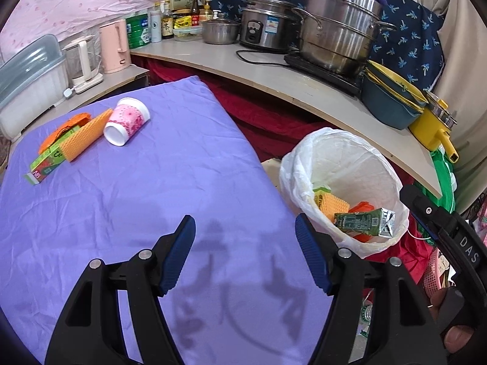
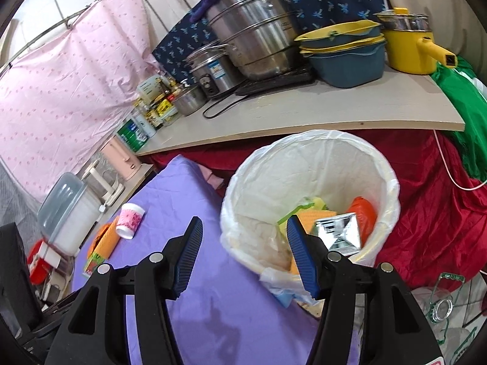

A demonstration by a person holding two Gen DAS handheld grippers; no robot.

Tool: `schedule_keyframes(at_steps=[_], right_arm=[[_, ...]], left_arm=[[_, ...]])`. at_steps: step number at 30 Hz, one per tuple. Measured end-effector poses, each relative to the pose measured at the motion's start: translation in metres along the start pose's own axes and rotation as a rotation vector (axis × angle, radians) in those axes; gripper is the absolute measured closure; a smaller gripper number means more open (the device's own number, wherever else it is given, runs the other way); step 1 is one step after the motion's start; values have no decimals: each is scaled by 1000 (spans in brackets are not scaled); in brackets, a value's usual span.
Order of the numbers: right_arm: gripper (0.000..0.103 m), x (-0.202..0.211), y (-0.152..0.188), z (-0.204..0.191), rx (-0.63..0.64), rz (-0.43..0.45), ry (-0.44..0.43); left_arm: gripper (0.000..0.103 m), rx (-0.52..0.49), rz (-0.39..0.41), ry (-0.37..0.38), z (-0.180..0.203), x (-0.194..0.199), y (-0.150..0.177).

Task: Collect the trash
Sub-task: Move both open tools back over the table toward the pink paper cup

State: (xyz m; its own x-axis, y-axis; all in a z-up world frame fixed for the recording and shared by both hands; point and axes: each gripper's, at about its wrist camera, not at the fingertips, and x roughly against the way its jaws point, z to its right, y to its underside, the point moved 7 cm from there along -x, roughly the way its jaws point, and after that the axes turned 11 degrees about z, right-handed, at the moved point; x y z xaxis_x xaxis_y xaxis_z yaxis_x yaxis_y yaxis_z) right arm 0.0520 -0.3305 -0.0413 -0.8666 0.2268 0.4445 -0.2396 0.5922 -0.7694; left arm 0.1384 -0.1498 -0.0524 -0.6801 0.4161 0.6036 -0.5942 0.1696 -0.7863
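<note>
A white-lined trash bin (image 1: 304, 158) (image 2: 237, 188) stands beside the purple-covered table (image 1: 137, 188) (image 2: 213, 304). Inside it lie a green drink carton (image 1: 363, 222) (image 2: 341, 232), orange foam netting (image 1: 331, 205) and an orange wrapper (image 2: 363, 213). On the table's far left lie a pink-flowered paper cup (image 1: 126, 121) (image 2: 129, 220) on its side, orange foam netting (image 1: 85, 135) (image 2: 106, 240) and a green box (image 1: 45, 165). My left gripper (image 1: 245, 252) hangs open over bare cloth, nothing between its fingers. My right gripper (image 2: 243, 258) is open above the table edge, by the bin rim.
A long counter (image 1: 274, 73) (image 2: 334, 106) behind holds steel pots, a rice cooker, bottles, stacked basins and a yellow pot. A pink kettle (image 1: 114, 45) and a lidded plastic box (image 1: 27, 85) stand at left. Red cloth (image 2: 426, 213) drapes below the counter.
</note>
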Motion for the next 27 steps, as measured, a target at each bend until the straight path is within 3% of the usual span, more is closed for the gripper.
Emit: schedule_keyframes(at_steps=[12,27], right_arm=[[47,-21,37,-77,86,-82,-95],[47,-58,92,-181,194,-189,-192]], left_arm=[[37,53,17,-99,-77,13,3],[37,146,29,-251,-210,24,8]])
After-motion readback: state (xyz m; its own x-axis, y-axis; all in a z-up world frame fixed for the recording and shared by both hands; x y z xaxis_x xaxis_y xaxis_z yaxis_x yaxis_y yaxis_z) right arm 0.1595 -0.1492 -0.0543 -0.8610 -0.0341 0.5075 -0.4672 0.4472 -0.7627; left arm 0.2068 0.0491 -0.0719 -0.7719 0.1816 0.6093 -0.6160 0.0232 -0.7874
